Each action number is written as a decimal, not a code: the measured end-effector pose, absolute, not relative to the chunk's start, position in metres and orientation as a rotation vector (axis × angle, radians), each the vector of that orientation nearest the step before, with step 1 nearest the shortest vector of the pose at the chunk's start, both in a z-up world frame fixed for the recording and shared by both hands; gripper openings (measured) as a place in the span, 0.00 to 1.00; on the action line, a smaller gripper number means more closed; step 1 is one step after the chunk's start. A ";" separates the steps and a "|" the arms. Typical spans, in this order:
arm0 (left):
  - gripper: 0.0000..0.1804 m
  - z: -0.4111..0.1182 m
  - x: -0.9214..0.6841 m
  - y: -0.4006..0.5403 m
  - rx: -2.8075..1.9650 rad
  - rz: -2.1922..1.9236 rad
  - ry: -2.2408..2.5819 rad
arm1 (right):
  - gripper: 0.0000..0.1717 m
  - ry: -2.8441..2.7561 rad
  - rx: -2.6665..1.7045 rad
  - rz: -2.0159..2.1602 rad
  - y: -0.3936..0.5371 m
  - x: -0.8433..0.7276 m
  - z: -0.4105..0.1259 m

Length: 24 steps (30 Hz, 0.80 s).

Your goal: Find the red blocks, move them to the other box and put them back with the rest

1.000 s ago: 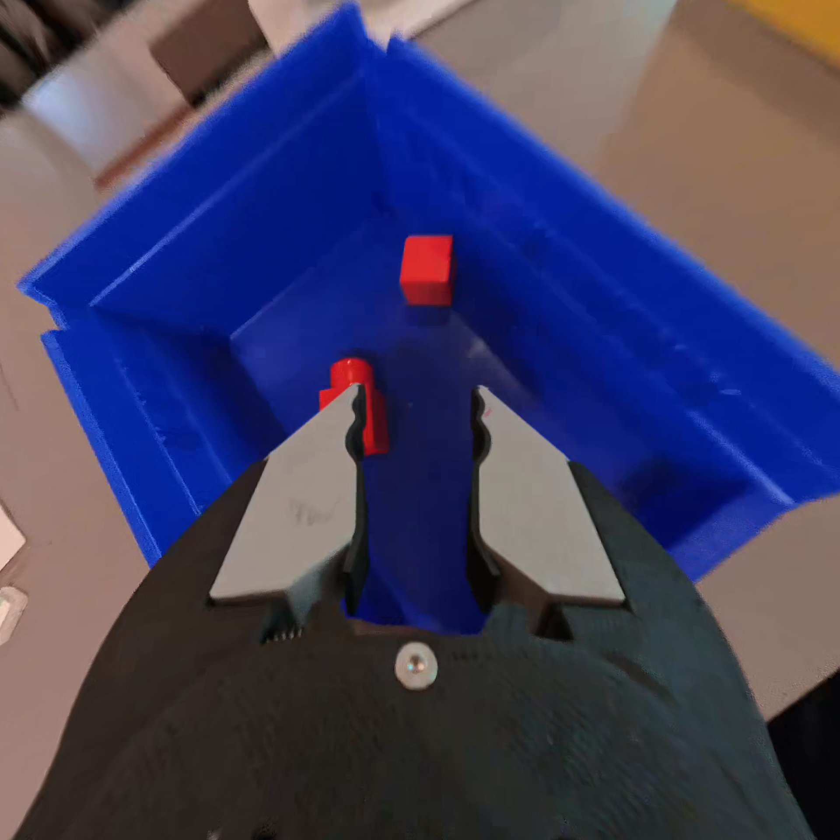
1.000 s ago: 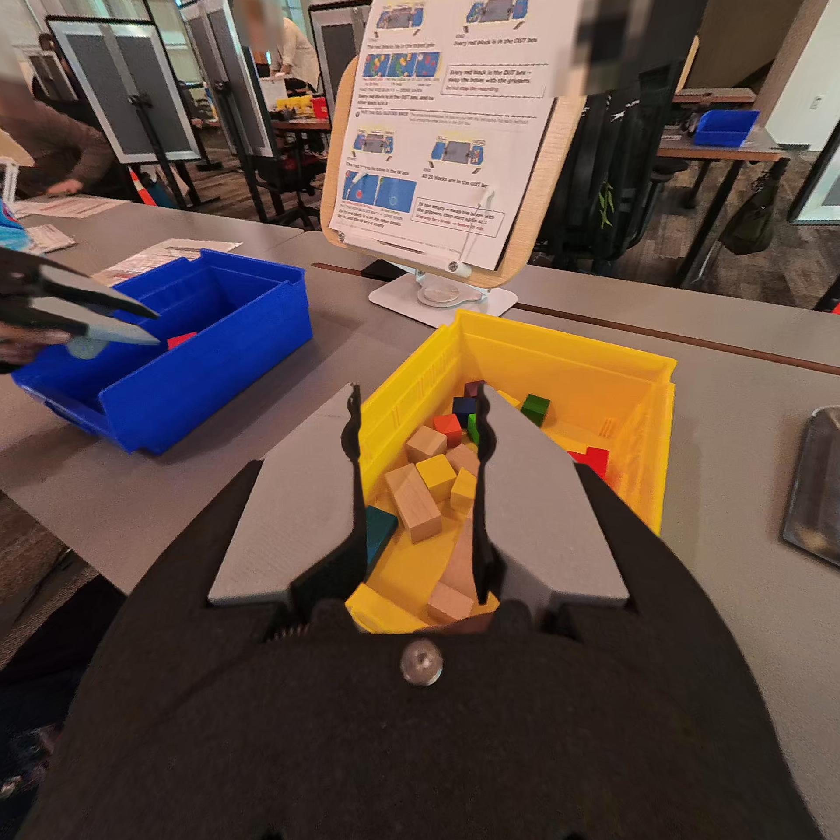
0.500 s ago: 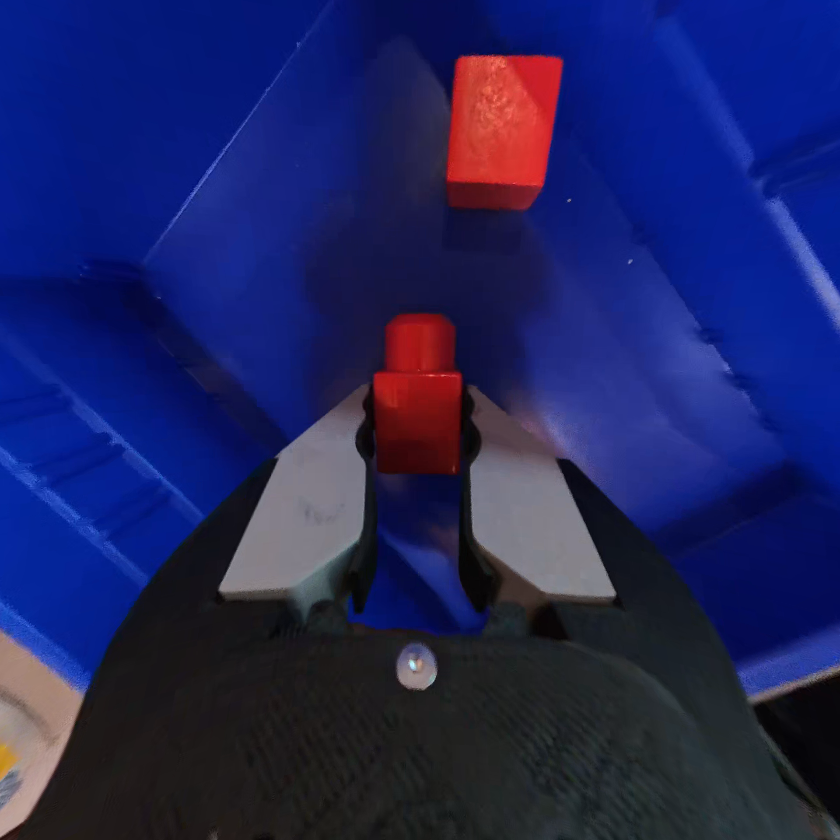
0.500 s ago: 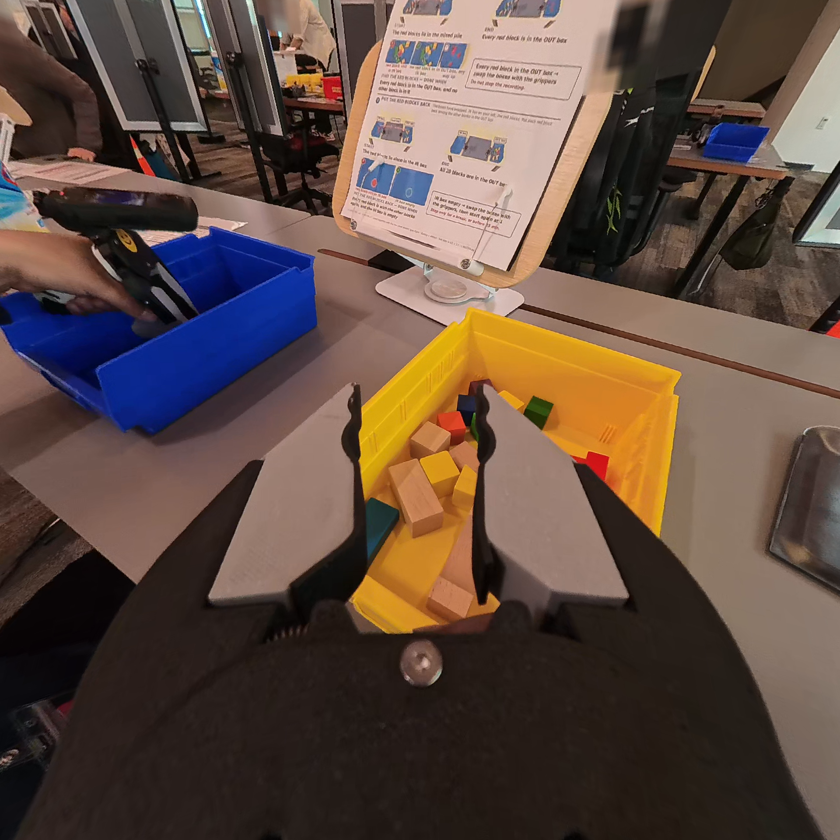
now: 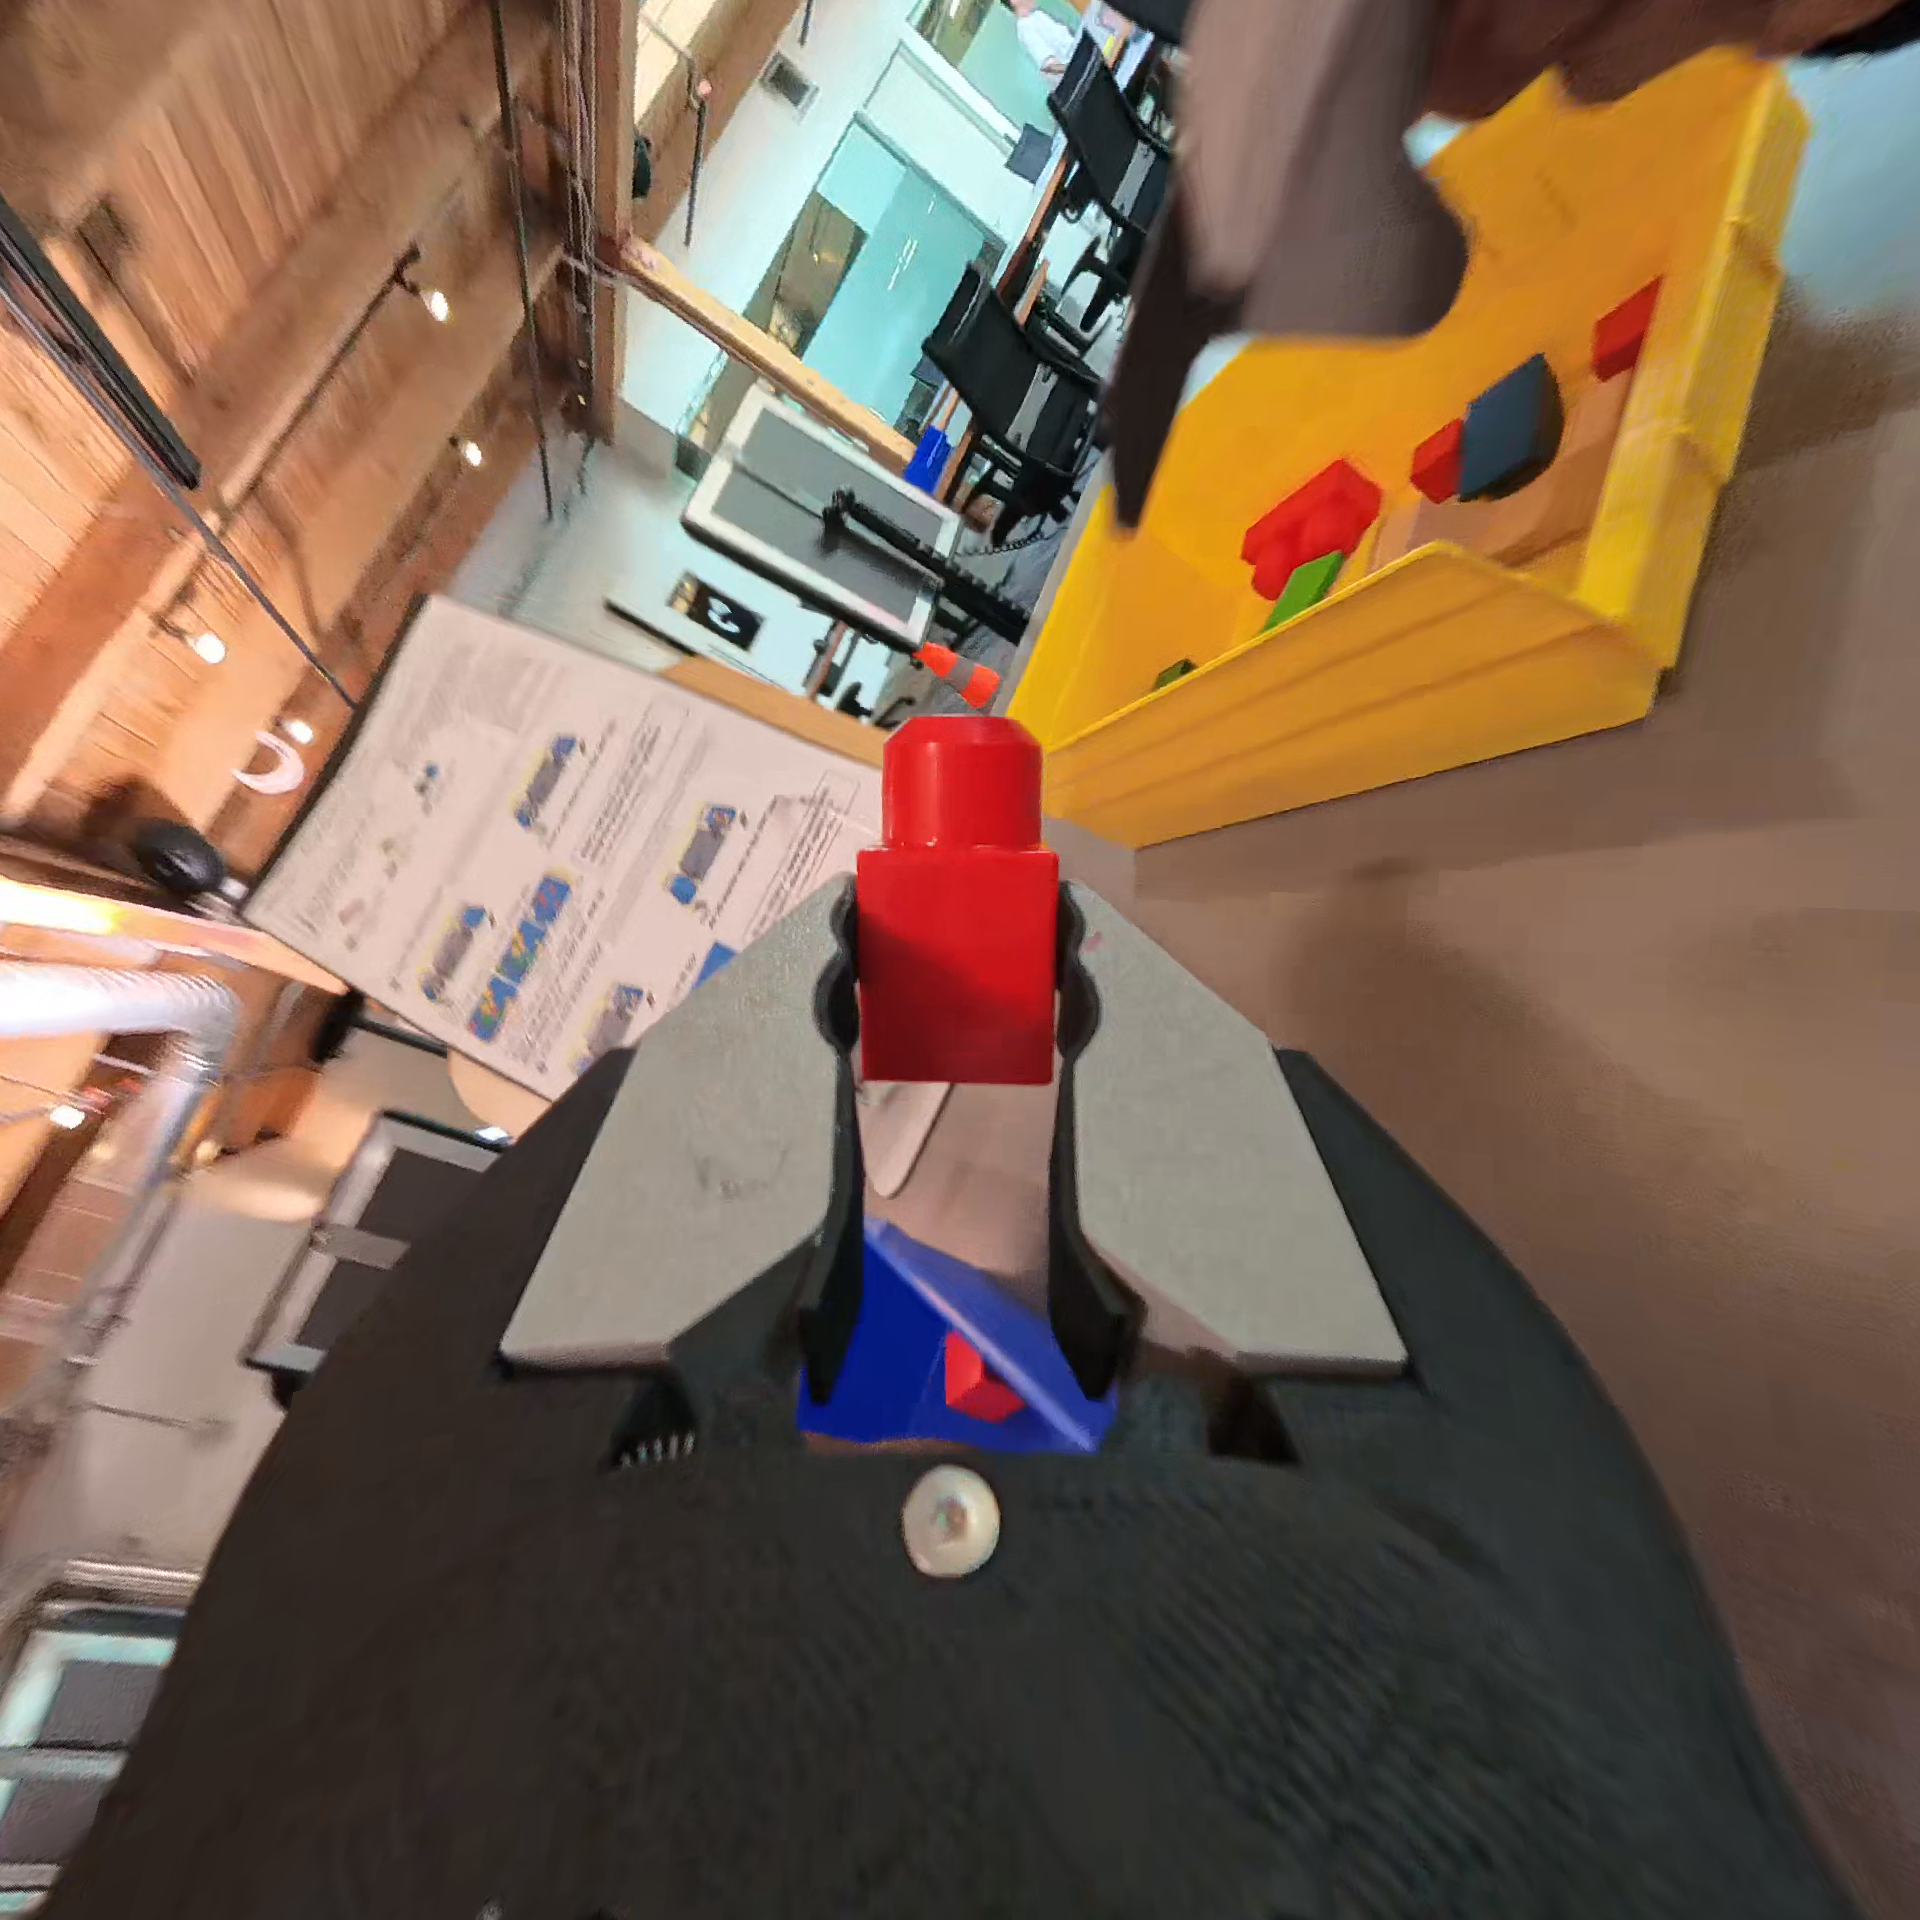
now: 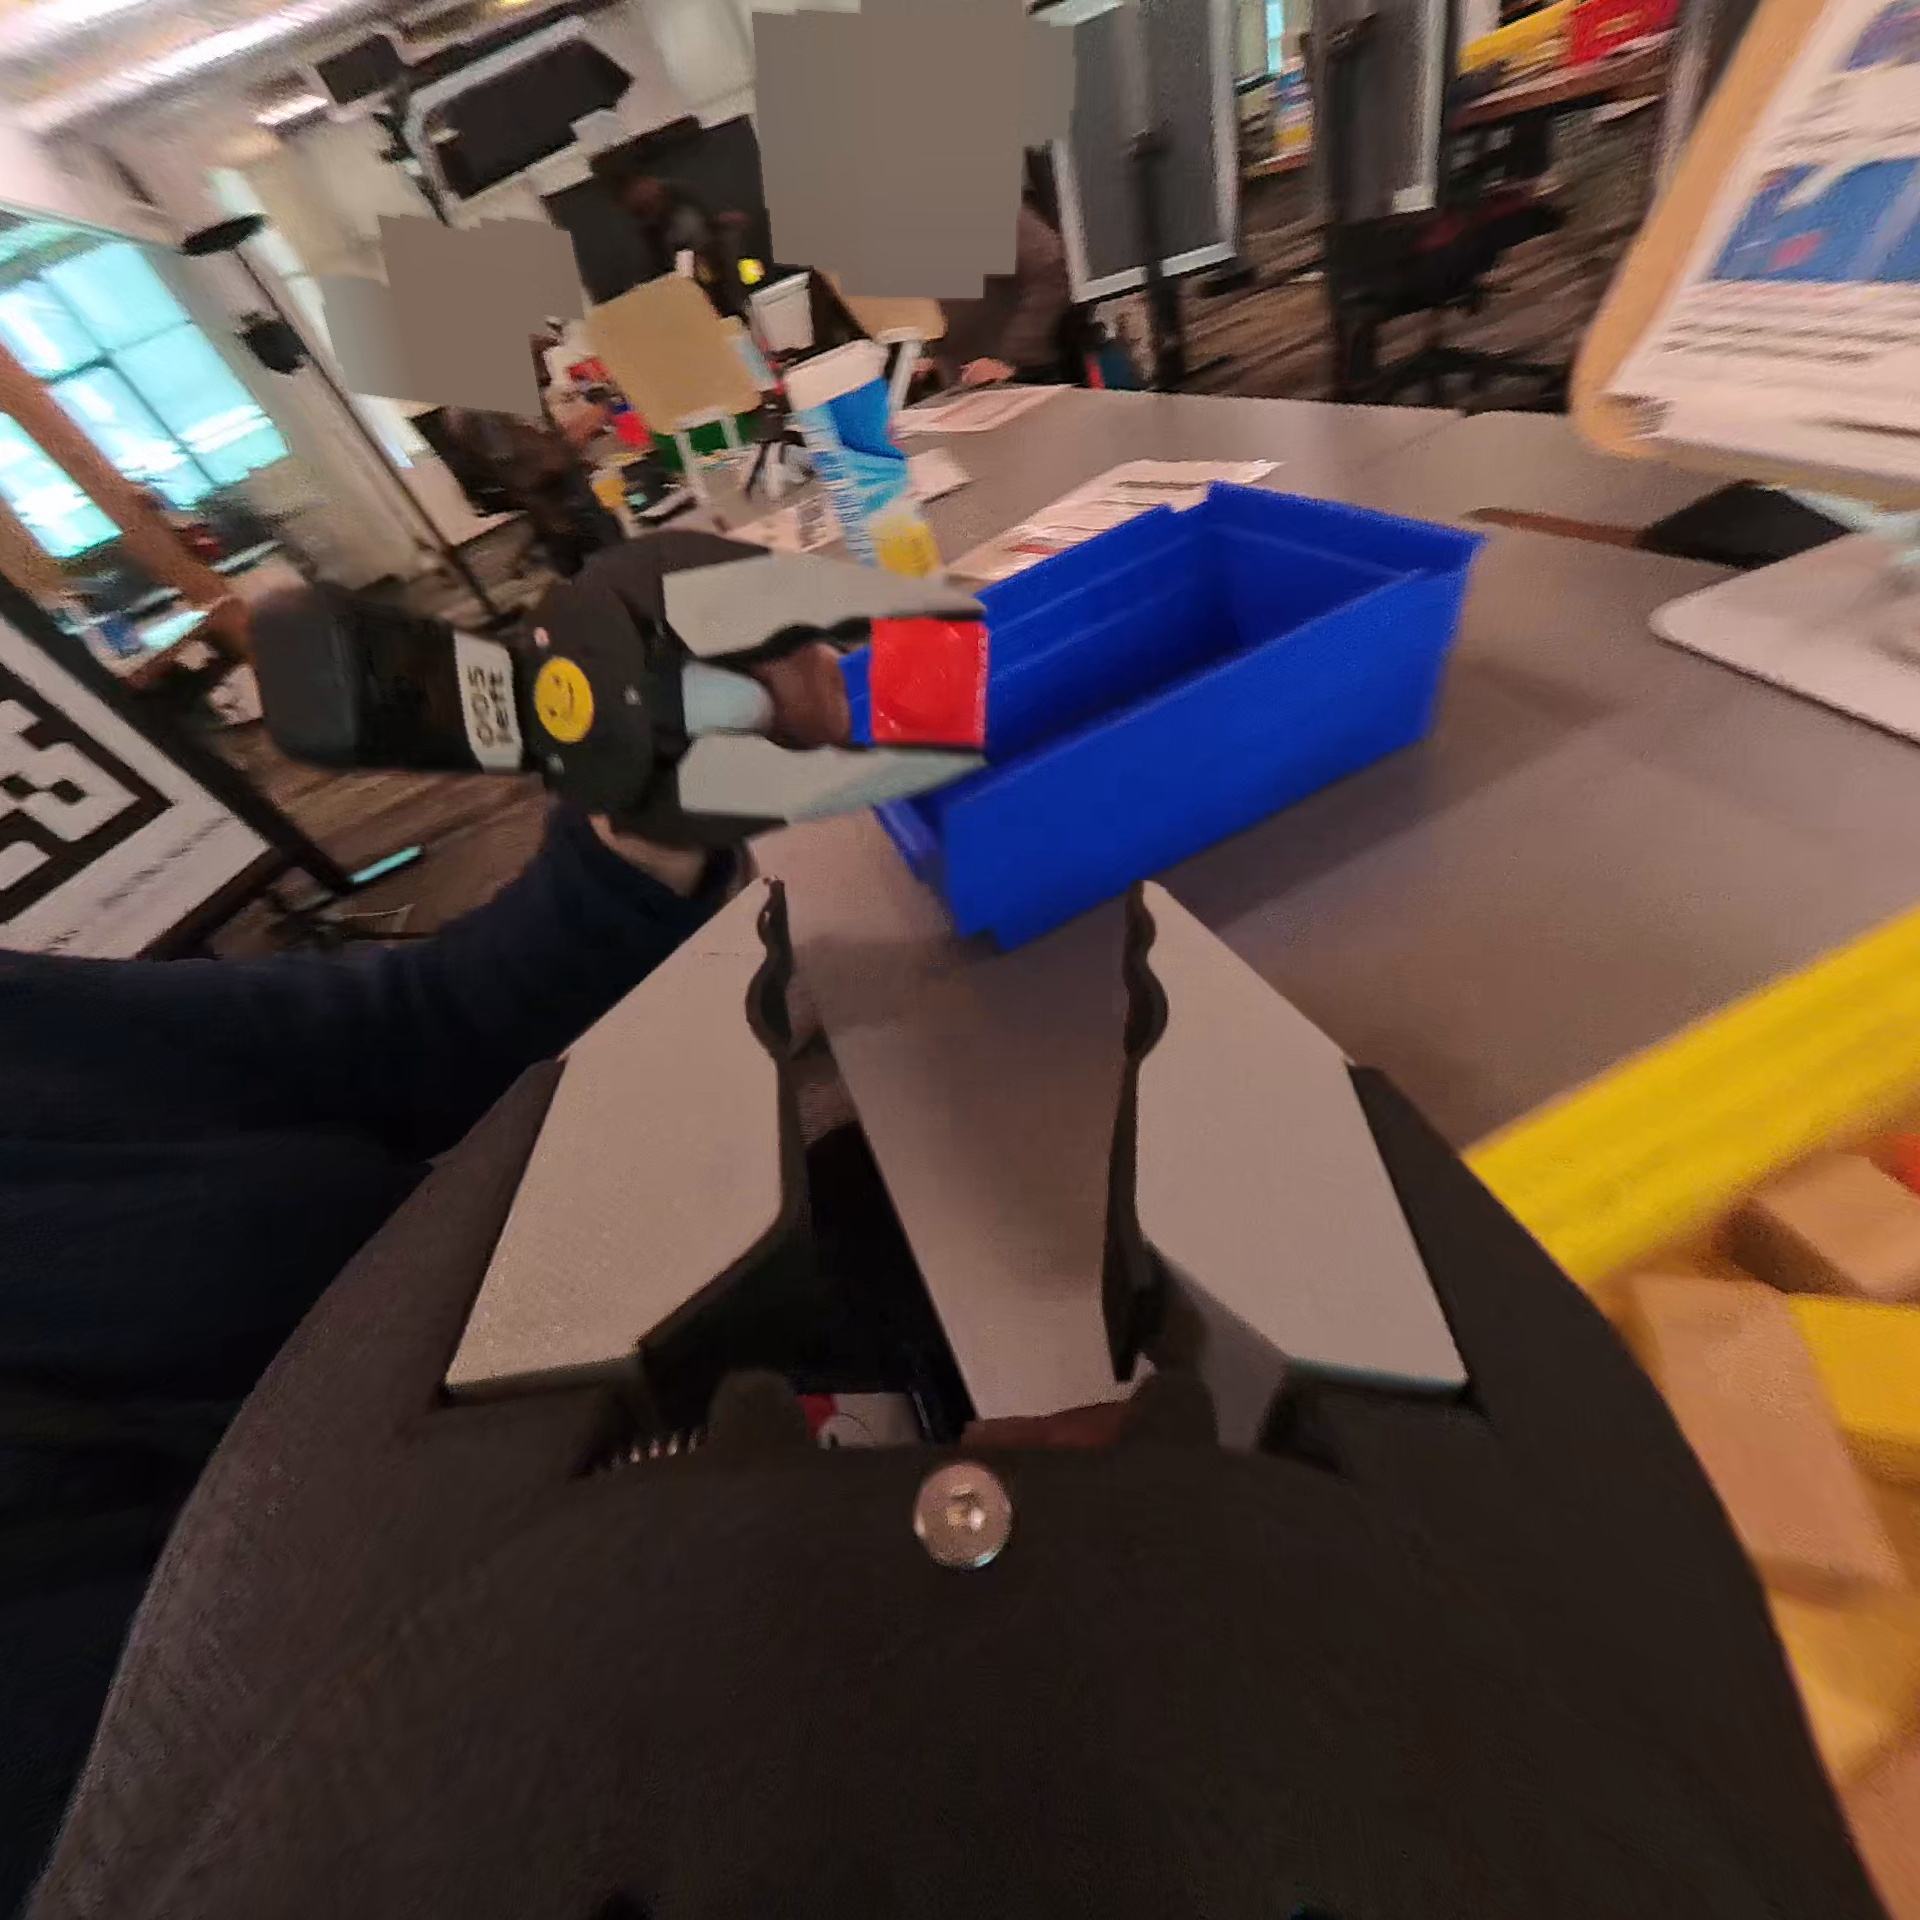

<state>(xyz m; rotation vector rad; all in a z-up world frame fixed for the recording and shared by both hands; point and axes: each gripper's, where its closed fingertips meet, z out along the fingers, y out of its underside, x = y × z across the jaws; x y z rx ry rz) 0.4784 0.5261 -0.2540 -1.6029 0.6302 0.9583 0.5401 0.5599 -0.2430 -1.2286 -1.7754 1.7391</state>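
My left gripper (image 5: pixel 954 971) is shut on a red block (image 5: pixel 956 935) with a round peg on its far end; both pads press its sides. It is held in the air, turned on its side. The right wrist view shows the same gripper (image 6: pixel 935 686) with the red block (image 6: pixel 927 684) in front of the blue box (image 6: pixel 1226 717). Another red block (image 5: pixel 977 1390) lies in the blue box (image 5: pixel 894 1340) below. My right gripper (image 6: pixel 951 987) is open and empty above the grey table (image 6: pixel 1558 852). The yellow box (image 5: pixel 1351 686) holds several blocks, some red (image 5: pixel 1311 525).
A board with printed instruction sheets (image 5: pixel 540 852) stands behind the boxes. The yellow box's rim (image 6: pixel 1704 1101) is at my right gripper's right side. A dark sleeve (image 6: pixel 260 1049) is at the left. Papers and a cup (image 6: pixel 852 457) lie farther back.
My left gripper closed on the pegged red block in the blue box, lifted it out and swung toward the yellow box. My right gripper opened wider and turned left toward the blue box.
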 end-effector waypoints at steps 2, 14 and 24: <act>0.18 -0.260 0.497 0.534 -1.586 1.015 0.664 | 0.40 -1.802 -1.226 1.759 0.539 0.534 -0.248; 0.18 -0.260 0.480 0.524 -1.653 0.942 0.383 | 0.20 -1.505 -1.251 1.298 0.603 0.510 -0.245; 0.18 -0.214 0.404 0.453 -1.583 0.851 -0.037 | 0.19 -0.793 -1.000 1.034 0.735 0.620 -0.136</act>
